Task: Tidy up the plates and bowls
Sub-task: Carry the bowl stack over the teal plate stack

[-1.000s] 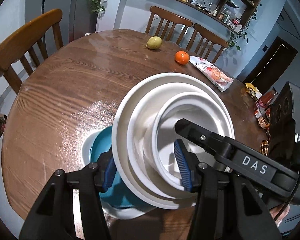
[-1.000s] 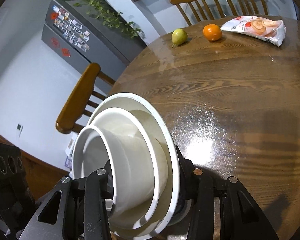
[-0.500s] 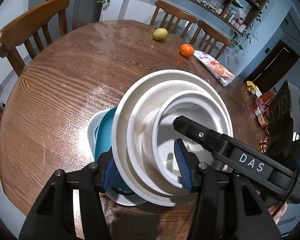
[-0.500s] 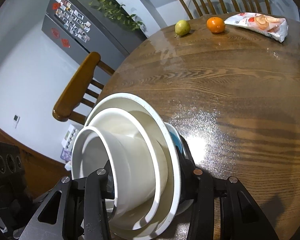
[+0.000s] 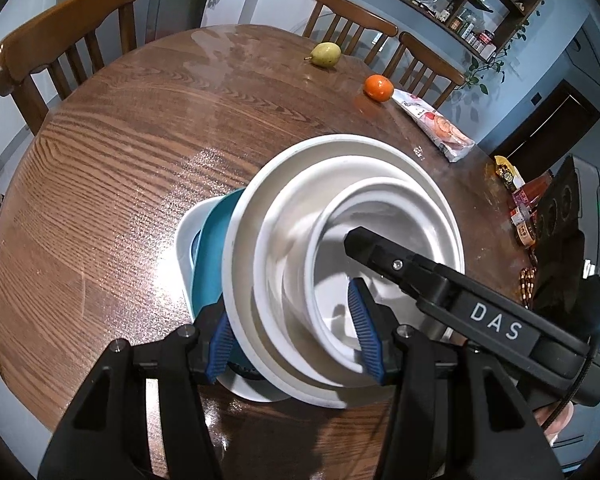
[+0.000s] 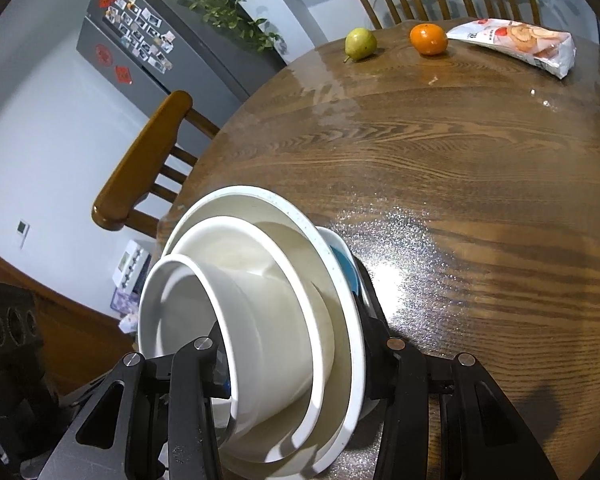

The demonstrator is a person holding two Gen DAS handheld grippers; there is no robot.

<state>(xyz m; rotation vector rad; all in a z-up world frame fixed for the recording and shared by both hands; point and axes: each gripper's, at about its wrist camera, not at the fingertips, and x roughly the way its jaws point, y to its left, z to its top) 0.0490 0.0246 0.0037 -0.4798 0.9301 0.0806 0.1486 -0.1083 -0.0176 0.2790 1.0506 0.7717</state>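
Observation:
A nested stack sits tilted between both grippers: a wide white plate (image 5: 244, 248) holding a white bowl (image 5: 292, 200) and a smaller white bowl (image 5: 340, 216), with a teal bowl (image 5: 212, 248) and another white plate (image 5: 184, 240) beneath. My left gripper (image 5: 292, 336) is shut on the stack's near edge, one blue pad under it and one inside the smallest bowl. My right gripper (image 6: 296, 352) is shut on the opposite edge, and one of its fingers (image 5: 372, 246) reaches into the small bowl. In the right wrist view the small bowl (image 6: 260, 340) and teal bowl (image 6: 346, 268) show.
On the round wooden table (image 5: 120, 160) lie a pear (image 5: 326, 55), an orange (image 5: 378, 88) and a snack bag (image 5: 436, 124) at the far side. Packets and bottles (image 5: 520, 200) crowd the right edge. Wooden chairs (image 5: 60, 36) ring the table.
Both grippers keep the same hold on the stack. The views have tipped slightly, so more of the table's near part and its edge show around the dishes.

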